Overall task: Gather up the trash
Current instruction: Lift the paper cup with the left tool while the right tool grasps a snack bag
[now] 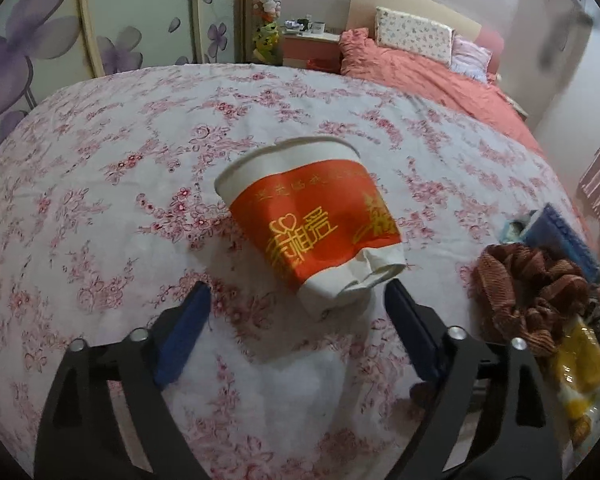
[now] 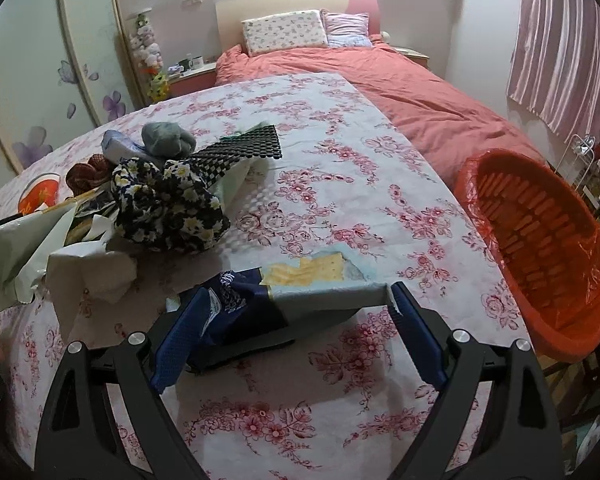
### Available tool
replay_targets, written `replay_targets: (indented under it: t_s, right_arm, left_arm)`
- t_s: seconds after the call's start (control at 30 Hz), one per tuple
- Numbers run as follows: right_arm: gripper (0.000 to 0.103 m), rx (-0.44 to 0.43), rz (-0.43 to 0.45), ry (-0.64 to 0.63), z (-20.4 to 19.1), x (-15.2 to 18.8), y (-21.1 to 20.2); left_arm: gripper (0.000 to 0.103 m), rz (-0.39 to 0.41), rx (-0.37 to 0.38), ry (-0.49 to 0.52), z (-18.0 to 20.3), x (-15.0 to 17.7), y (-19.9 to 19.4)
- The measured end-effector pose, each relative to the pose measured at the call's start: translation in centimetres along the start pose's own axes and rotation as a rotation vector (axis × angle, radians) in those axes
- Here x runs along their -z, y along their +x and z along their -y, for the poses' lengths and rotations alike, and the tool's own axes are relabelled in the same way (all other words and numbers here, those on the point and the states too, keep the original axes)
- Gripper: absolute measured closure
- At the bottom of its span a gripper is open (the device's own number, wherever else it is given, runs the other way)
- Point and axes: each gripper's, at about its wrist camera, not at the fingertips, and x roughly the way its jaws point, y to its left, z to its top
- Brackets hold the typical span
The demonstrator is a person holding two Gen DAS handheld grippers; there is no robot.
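A crumpled paper cup [image 1: 312,216], white with a red band and gold print, lies on its side on the floral tablecloth [image 1: 100,200]. My left gripper [image 1: 296,286] is open just short of it, and the cup's squashed base sits close to the right fingertip [image 1: 396,300]. In the right wrist view, a flat blue-and-grey cracker packet [image 2: 300,284] spans from one blue pad to the other of my right gripper [image 2: 299,289]. It hangs a little above the table and casts a dark shadow. The cup [image 2: 40,196] also shows at the far left there.
An orange plastic basket [image 2: 540,240] with a liner stands off the table's right edge. A pile lies at the left: floral cloth [image 2: 168,204], grey bundle [image 2: 166,138], black mesh [image 2: 240,148], torn white paper [image 2: 92,272]. Brown fabric [image 1: 528,284] and a yellow packet [image 1: 584,368] lie right of the cup. A bed [image 2: 400,92] is behind.
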Motion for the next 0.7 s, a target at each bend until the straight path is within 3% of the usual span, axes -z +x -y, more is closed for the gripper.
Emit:
replay_targets:
  t_s: [0.13, 0.33, 0.43, 0.63, 0.7]
  right_arm:
    - [0.013, -0.011, 0.008, -0.014, -0.4, 0.2, -0.3]
    - [0.013, -0.017, 0.007, -0.007, -0.2, 0.2, -0.3]
    - [0.013, -0.027, -0.009, 0.007, 0.2, 0.1, 0.1]
    - [0.012, -0.035, -0.025, 0.012, 0.3, 0.2, 0.3]
    - [0.012, -0.037, -0.027, 0.017, 0.4, 0.2, 0.3]
  left_arm:
    - [0.004, 0.041, 0.006, 0.008, 0.9, -0.3, -1.0]
    - [0.004, 0.011, -0.116, 0.029, 2.3, -1.7, 1.2]
    - [0.004, -0.007, -0.139, 0.003, 1.7, -2.4, 2.3]
    - [0.027, -0.004, -0.123, 0.003, 1.3, -3.0, 3.2]
    - [0.028, -0.002, -0.115, 0.011, 1.2, -3.0, 3.1]
